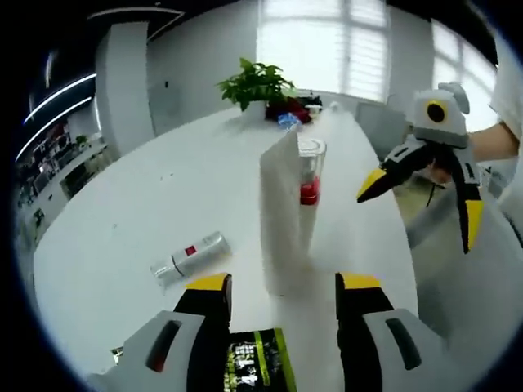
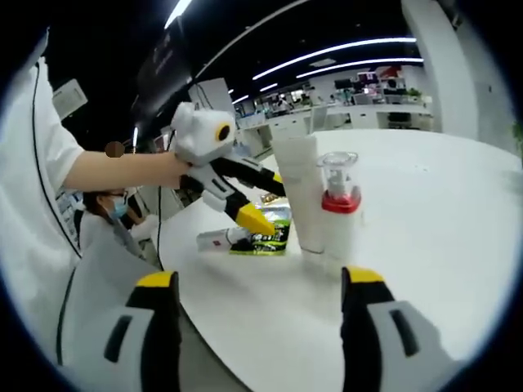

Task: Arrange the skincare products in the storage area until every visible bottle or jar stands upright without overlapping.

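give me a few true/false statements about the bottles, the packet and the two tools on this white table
1. The small clear bottle with a red label lies on its side on the table. True.
2. The tall white bottle has fallen over. False: it stands upright.
3. The clear-capped bottle with a red collar stands right beside the tall white bottle. True.
4. The left tool is shut on the green and black packet. False: its jaws are open and the packet lies flat between them.
5. The right tool grips the red-collared bottle. False: its jaws are open and hold nothing.
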Demonstrator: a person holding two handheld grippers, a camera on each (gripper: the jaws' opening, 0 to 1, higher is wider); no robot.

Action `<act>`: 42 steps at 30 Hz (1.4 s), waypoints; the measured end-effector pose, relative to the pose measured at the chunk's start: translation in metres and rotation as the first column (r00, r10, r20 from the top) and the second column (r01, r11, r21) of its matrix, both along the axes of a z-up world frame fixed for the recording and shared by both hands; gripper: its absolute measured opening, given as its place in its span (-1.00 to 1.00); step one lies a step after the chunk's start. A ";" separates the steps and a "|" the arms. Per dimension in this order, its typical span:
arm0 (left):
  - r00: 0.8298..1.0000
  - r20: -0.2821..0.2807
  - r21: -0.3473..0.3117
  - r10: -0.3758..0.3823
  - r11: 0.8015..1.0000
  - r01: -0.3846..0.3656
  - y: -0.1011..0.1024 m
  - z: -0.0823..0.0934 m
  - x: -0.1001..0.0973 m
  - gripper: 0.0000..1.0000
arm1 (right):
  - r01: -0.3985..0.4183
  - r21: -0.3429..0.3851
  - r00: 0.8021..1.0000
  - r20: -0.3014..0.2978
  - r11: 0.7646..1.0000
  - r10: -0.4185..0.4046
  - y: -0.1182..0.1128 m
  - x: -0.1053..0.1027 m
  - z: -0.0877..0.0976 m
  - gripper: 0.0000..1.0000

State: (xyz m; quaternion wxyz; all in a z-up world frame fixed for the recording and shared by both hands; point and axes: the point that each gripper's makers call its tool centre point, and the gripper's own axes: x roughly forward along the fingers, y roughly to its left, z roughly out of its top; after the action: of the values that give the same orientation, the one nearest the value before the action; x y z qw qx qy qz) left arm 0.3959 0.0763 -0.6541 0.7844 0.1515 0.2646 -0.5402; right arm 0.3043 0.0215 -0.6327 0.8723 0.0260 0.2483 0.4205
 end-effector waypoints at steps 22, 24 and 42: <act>0.971 -0.042 -0.066 0.237 0.969 -0.239 0.051 0.013 -0.048 0.53 | 0.023 0.013 1.000 0.007 1.000 -0.023 -0.002 -0.016 0.014 0.64; 0.968 -0.044 -0.068 0.249 0.966 -0.251 0.055 0.013 -0.051 0.57 | 0.028 0.011 1.000 0.007 1.000 -0.028 -0.003 -0.019 0.015 0.65; 0.904 -0.073 -0.068 0.421 0.902 -0.426 0.104 0.013 -0.085 0.60 | 0.055 0.006 0.998 0.025 0.998 -0.055 -0.013 -0.027 0.020 0.65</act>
State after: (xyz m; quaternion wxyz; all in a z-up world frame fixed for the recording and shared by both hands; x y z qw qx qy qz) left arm 0.3109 0.1806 -0.6414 0.8808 0.0425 0.2907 -0.3714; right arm 0.2769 0.0088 -0.6125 0.8866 0.0300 0.2351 0.3972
